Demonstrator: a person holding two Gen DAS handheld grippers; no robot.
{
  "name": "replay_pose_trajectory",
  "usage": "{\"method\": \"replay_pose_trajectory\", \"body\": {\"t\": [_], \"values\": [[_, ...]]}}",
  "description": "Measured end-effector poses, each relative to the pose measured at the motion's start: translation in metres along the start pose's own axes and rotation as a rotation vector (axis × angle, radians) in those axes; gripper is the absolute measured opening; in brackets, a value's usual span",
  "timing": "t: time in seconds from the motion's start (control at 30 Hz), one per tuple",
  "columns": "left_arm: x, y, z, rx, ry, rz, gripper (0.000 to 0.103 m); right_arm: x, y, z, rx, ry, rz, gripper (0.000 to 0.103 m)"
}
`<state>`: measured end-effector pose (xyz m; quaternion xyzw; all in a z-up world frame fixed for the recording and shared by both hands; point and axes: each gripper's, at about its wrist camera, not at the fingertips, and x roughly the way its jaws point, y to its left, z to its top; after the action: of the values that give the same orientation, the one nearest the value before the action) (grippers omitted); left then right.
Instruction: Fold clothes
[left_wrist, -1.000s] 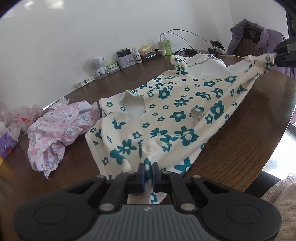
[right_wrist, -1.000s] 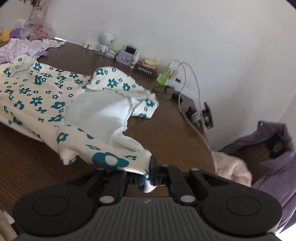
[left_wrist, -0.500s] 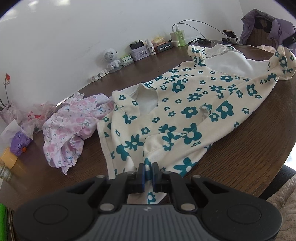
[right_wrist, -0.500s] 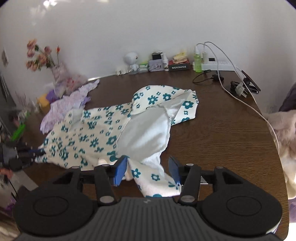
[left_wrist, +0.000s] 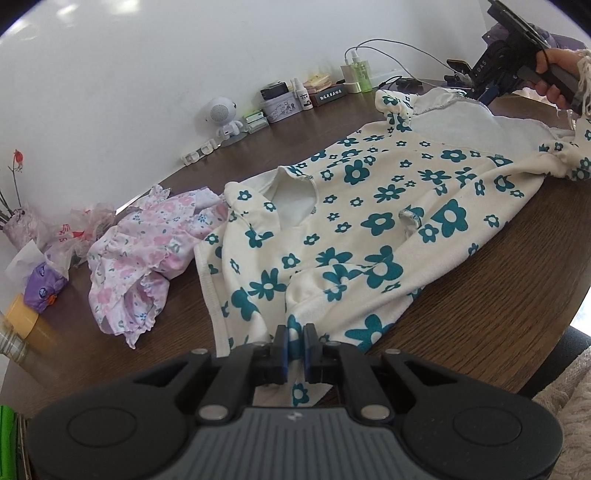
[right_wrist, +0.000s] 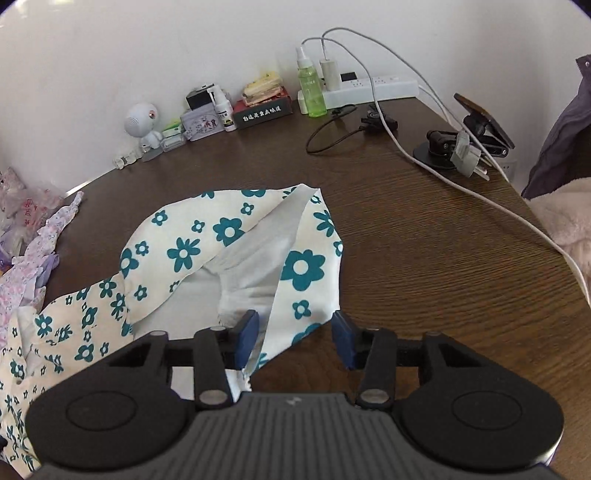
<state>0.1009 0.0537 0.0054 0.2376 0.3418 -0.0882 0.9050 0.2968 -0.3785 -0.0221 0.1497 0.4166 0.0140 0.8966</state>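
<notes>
Crowding the flowered garment (left_wrist: 369, 236): pink clothes (left_wrist: 147, 254) beside, clutter (right_wrist: 236, 107) behind.

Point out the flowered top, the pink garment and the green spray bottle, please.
flowered top (left_wrist: 384, 221), left wrist view, on the printed front, mid-body.
pink garment (left_wrist: 147, 254), left wrist view, on the crumpled middle.
green spray bottle (right_wrist: 309, 86), right wrist view, on the clear green body.

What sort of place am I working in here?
Probably a home: a wooden table against a white wall, cluttered with a power strip, a small robot-shaped gadget, and children's clothes like the floral garment.
</notes>
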Motion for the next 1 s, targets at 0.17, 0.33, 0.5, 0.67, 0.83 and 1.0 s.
{"method": "replay_pose_trajectory", "body": {"t": [0.17,0.33,0.5,0.67,0.83,1.0], "values": [[0.0,0.001,-0.001,-0.003,0.0,-0.002,0.006,-0.008,0.007,0.019,-0.111,-0.007,-0.145,0.0],[0.001,-0.002,0.0,0.01,0.003,0.007,0.006,-0.04,0.024,0.062,-0.214,-0.203,-0.196,0.0],[0.001,-0.003,-0.001,0.007,-0.002,0.015,0.006,-0.02,0.05,0.062,-0.322,-0.164,-0.224,0.011],[0.0,-0.004,-0.002,0.01,-0.013,0.014,0.006,-0.037,0.035,0.03,-0.261,-0.132,-0.17,0.04],[-0.002,-0.005,-0.003,0.019,-0.024,0.015,0.006,-0.061,0.004,-0.024,-0.201,-0.001,-0.152,0.039],[-0.002,-0.007,-0.003,0.028,-0.033,0.018,0.006,-0.087,-0.009,-0.078,-0.166,0.111,-0.074,0.039]]}}
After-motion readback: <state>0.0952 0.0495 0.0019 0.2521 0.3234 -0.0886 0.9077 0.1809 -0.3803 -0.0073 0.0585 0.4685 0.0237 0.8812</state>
